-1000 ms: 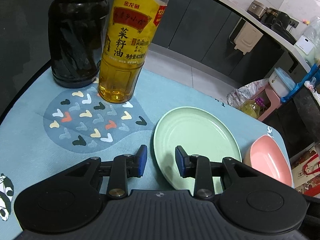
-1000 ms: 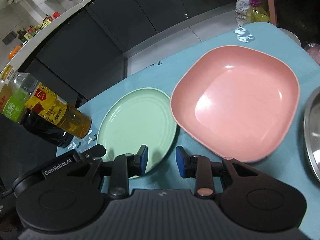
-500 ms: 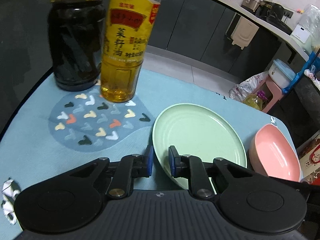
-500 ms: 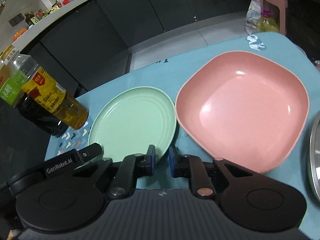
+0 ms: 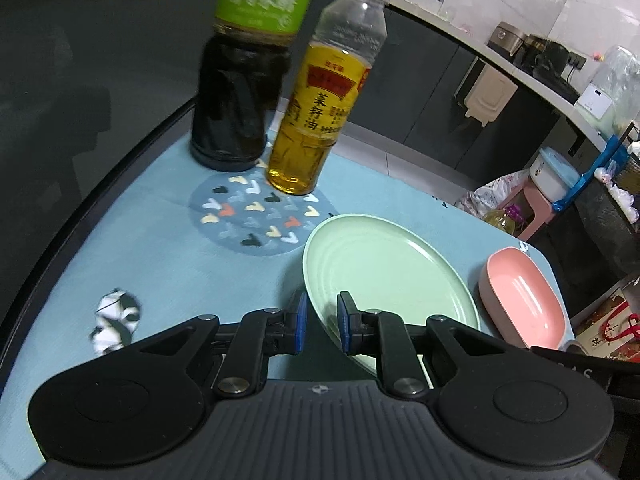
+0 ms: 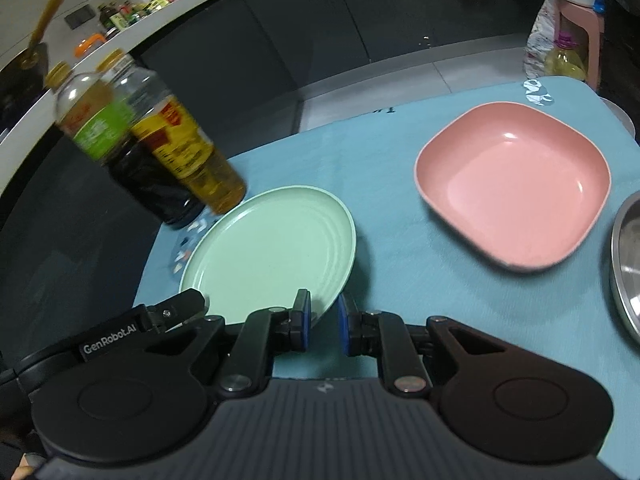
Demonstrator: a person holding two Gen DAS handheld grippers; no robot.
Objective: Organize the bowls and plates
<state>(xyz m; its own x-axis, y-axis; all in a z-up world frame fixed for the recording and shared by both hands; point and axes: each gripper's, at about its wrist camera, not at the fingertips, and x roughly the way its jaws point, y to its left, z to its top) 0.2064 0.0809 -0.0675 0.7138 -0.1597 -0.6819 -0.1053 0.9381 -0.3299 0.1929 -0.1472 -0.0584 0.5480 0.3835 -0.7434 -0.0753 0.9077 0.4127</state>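
Plates: one round green plate (image 5: 384,272), centre of the left view, tilted, its near rim lifted off the blue tablecloth (image 5: 152,248).
Bowls: one pink square bowl (image 6: 514,184) at right; a steel bowl's rim (image 6: 626,264) at the far right edge.
Bottles: two, upper left: a dark sauce bottle (image 5: 240,92) and an oil bottle (image 5: 324,104), side by side.
Left gripper (image 5: 320,322): clenched on the green plate's near rim.
Right gripper (image 6: 323,320): clenched on the same plate's near edge.

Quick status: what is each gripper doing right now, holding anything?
Left gripper: closed on the round pale green plate's near rim.
Right gripper: closed on the same plate's edge; plate appears tilted up.
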